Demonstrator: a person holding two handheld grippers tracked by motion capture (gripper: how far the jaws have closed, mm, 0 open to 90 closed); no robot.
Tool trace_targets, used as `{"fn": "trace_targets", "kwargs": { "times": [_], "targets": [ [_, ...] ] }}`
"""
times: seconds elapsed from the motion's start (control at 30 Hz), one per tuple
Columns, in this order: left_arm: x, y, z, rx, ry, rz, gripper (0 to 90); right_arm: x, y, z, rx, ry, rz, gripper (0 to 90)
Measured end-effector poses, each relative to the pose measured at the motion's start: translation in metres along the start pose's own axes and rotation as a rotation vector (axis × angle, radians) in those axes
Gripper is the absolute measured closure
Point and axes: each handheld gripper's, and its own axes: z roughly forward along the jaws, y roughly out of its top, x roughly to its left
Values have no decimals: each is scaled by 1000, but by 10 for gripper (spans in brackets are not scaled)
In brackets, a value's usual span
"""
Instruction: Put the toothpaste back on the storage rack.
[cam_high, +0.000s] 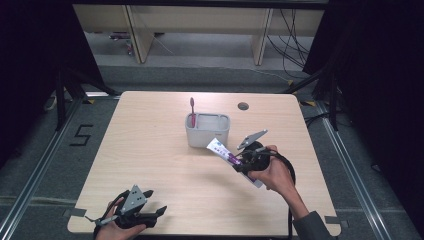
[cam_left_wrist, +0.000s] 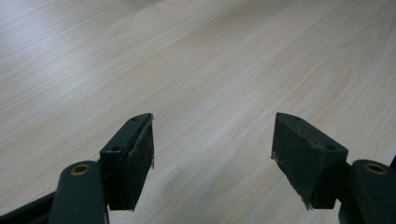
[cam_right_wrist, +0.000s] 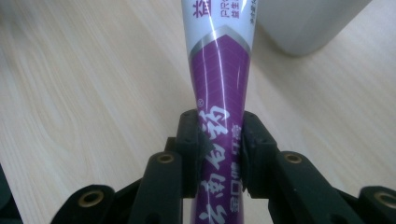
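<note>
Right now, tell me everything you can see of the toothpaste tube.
The toothpaste tube is a soft, glossy plastic tube, purple along the gripped stretch, with white Chinese lettering, turning white with purple print past a silver chevron band. The right tool is shut on it, its black pads pinching the purple part inward from both sides. In the high view the tube is lifted off the table, slanting, its white end close to the white holder; whether they touch is unclear.
</note>
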Motion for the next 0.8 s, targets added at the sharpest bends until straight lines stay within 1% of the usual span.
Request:
{"fn": "trace_targets", "kwargs": {
  "times": [0.03, 0.07, 0.1, 0.13, 0.17, 0.2, 0.23, 0.27, 0.3, 0.33, 0.37, 0.4, 0.43, 0.47, 0.5, 0.57, 0.6, 0.67, 0.7, 0.73, 0.77, 0.8],
  "targets": [
    [0, 0, 0, 3, -6, 1, 292, 0, 3, -3, -17, 4, 13, 728],
    [0, 0, -1, 4, -1, 2, 292, -1, 5, -5, -43, -11, -2, 729],
    [0, 0, -1, 0, -5, -3, 292, -1, 7, -7, -59, -20, 10, 728],
    [0, 0, -1, -1, -4, -4, 292, -2, 10, -10, -72, -9, -7, 729],
    [0, 0, 0, 1, -2, -3, 292, -2, 11, -12, -83, -4, -3, 730],
    [0, 0, 0, 3, -8, -3, 292, -4, 14, -14, -113, -9, -11, 731],
    [-1, -1, 0, -4, -7, -5, 292, -6, 16, -14, -126, -15, -16, 731],
    [0, -1, 0, -1, -9, -4, 292, -7, 18, -16, -133, -11, -23, 731],
    [0, 0, 0, -2, -8, -5, 292, -3, 21, -18, -132, -24, 29, 732],
    [0, 0, 0, 1, -8, -7, 292, -6, 24, -19, -149, -37, 24, 732],
    [0, 0, 0, 2, -7, -7, 292, -11, 30, -20, -205, -22, -23, 732],
    [0, -1, 0, -4, -8, -6, 292, -11, 30, -20, -205, -22, -23, 732],
    [0, 0, 0, 3, -7, -2, 292, -11, 33, -22, -206, -15, -4, 732],
    [0, 0, 0, 0, -9, -5, 292, -12, 36, -22, -243, -17, 1, 732],
    [0, 0, 0, 1, -6, -4, 292, -13, 39, -22, -254, -14, 19, 732],
    [0, 0, 0, 4, -12, 0, 292, -17, 46, -21, -293, -9, 18, 732],
    [0, 0, -1, 2, -12, -2, 292, -17, 49, -20, -311, -13, 35, 732],
    [0, 0, -1, 0, -9, -2, 292, -20, 56, -19, -357, -19, 30, 732],
    [0, 0, -1, 1, -9, -3, 292, -21, 59, -17, -376, -9, 39, 732],
    [0, 0, -1, 1, -13, 0, 292, -20, 62, -16, -394, -16, 65, 732],
    [-1, 0, -1, -7, -12, -10, 292, -22, 66, -14, -408, -19, 54, 732],
    [-1, 0, -1, -6, -9, -8, 292, -22, 69, -12, -415, -29, 58, 732]
  ]
}}
